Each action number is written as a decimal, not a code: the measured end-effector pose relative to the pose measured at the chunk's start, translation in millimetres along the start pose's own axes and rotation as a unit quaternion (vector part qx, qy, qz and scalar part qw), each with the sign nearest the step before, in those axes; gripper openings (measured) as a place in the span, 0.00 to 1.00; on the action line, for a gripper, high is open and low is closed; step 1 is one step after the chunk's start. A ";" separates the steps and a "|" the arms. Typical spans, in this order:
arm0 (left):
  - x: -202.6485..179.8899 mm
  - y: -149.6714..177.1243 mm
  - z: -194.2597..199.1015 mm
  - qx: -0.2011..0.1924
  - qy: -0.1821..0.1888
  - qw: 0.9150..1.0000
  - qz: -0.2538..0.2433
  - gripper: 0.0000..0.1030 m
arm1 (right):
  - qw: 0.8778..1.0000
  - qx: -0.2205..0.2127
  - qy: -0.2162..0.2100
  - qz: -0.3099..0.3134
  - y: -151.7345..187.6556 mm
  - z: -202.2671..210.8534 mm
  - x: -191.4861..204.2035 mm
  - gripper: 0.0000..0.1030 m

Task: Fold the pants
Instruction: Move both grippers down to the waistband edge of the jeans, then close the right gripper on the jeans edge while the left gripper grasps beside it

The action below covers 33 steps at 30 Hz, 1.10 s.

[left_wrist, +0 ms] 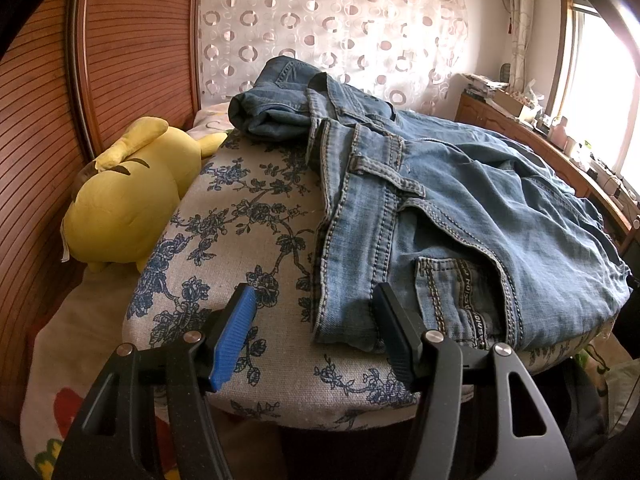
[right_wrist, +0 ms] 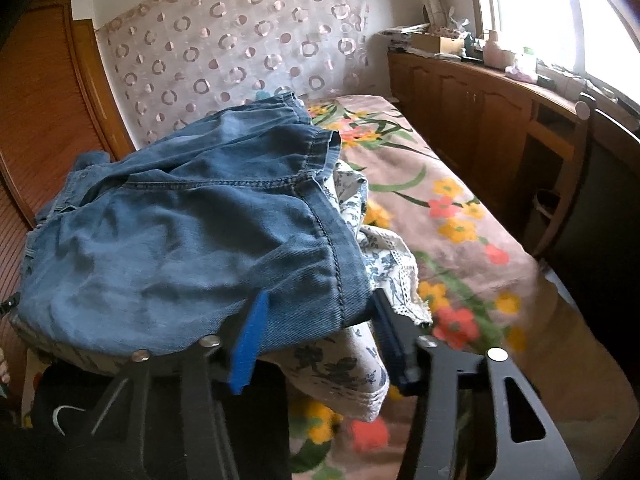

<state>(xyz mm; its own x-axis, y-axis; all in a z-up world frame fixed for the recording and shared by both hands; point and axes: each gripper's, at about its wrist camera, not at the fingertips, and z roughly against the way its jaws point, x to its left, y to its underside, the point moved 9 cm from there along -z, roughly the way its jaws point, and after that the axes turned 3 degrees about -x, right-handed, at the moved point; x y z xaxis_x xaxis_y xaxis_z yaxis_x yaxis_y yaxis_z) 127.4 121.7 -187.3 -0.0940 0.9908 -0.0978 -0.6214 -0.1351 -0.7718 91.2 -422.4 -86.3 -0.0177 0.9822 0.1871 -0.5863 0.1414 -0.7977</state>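
Partly folded jeans (left_wrist: 460,200) on a cushion (left_wrist: 240,216).
Left hand-held gripper (left_wrist: 316,336) open, empty; right hand-held gripper (right_wrist: 320,340) straddling denim edge, grip uncertain; folding unfinished.

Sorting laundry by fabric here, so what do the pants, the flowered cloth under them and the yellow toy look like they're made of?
The pants look like washed blue denim: twill weave, faded patches, pale contrast stitching, belt loops. The flowered cloth looks like matte beige linen or cotton, coarse weave with a blue print; which one I can't tell. The yellow toy looks like soft stuffed plush, smooth and slightly fuzzy.
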 end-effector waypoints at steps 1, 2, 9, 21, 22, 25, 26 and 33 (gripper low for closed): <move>0.0 0.0 0.0 0.000 0.000 1.000 0.000 0.60 | 1.000 -0.002 0.002 0.003 -0.4 1.1 -0.5 0.37; 0.0 0.1 -0.1 0.000 0.000 1.000 0.000 0.60 | 1.000 -0.004 0.004 0.005 0.1 0.4 2.3 0.31; -0.1 0.8 0.0 0.001 0.000 1.000 0.000 0.60 | 0.999 -0.022 0.003 0.034 -4.1 8.0 14.1 0.17; -11.2 2.2 2.7 0.007 0.016 1.000 -0.013 0.58 | 0.997 -0.056 -0.006 0.049 -9.7 16.6 17.3 0.13; -12.5 2.4 2.3 0.009 0.014 1.000 -0.016 0.58 | 0.997 -0.058 -0.006 0.051 -9.9 16.6 19.0 0.13; -14.5 3.0 1.5 0.008 0.013 1.000 -0.021 0.58 | 0.996 -0.062 -0.006 0.058 -7.5 15.8 22.0 0.13; -14.5 3.0 1.6 0.006 0.014 1.000 -0.020 0.57 | 0.996 -0.063 -0.004 0.059 -8.2 15.3 22.7 0.13; -20.1 3.1 4.2 0.001 0.039 0.999 -0.011 0.23 | 0.996 -0.062 0.001 0.065 -6.2 10.9 21.1 0.13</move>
<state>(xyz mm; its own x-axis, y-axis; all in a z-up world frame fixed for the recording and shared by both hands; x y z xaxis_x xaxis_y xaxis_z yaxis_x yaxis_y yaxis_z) 124.2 101.3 -185.1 -0.0198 0.9913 -0.1302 -0.6247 -0.1139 -0.7725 85.7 -403.8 -71.1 -0.0857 0.9933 0.0773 -0.4749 0.0275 -0.8796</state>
